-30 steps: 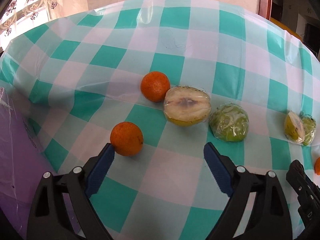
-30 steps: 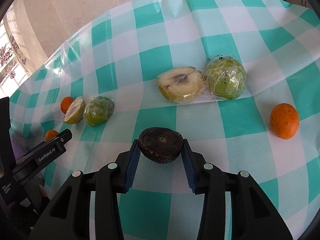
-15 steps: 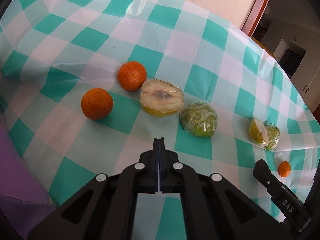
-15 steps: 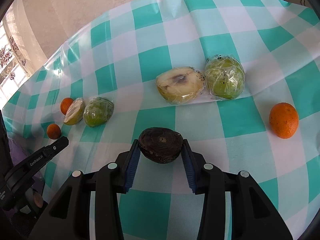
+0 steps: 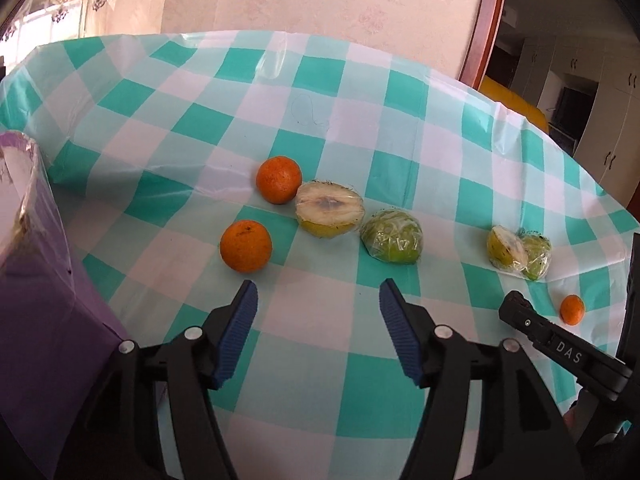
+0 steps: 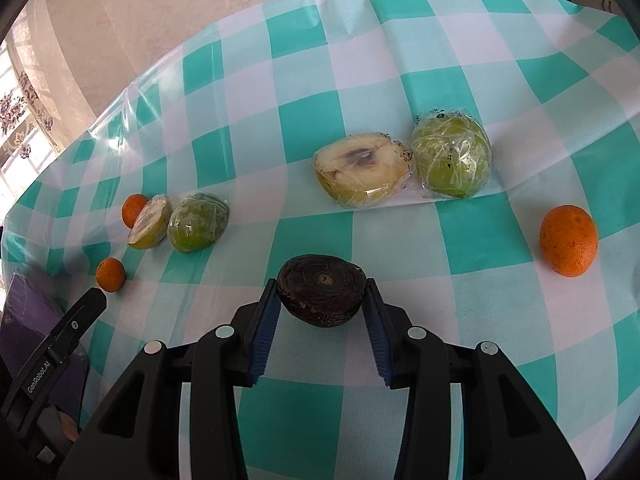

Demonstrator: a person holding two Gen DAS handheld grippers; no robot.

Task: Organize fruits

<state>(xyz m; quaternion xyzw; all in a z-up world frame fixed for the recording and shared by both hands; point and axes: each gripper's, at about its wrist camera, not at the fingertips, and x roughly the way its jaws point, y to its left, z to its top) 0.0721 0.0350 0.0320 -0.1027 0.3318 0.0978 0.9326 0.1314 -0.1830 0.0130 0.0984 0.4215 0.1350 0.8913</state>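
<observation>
We have a dark, round-topped fruit [image 6: 321,294] pinched between the right gripper's [image 6: 321,334] blue pads, pads pressing on both its sides, and it hangs just above the checked tablecloth [image 6: 400,80]. What kind of fruit it is we cannot tell; only its ringed brown top faces us.

Over on the left, the left gripper [image 5: 318,334] has just been opening, jaws now about halfway apart with nothing between them. The near orange [image 5: 245,245] lies just ahead and a little to the left of the left pad, so that is the fruit closest to an empty hand; being round, it offers no long axis to line up on. Behind it sits a second orange [image 5: 279,179], touching or nearly touching a wrapped cut half fruit [image 5: 330,215], then a wrapped green half [image 5: 392,241] just beside that.

Further right, well apart, we spot another wrapped pair [image 5: 519,252] and a small orange [image 5: 572,309].

At the left edge a purple container [image 5: 36,280] is cut off by the frame, and its inside is hidden from us, so we cannot say what it holds.
</observation>
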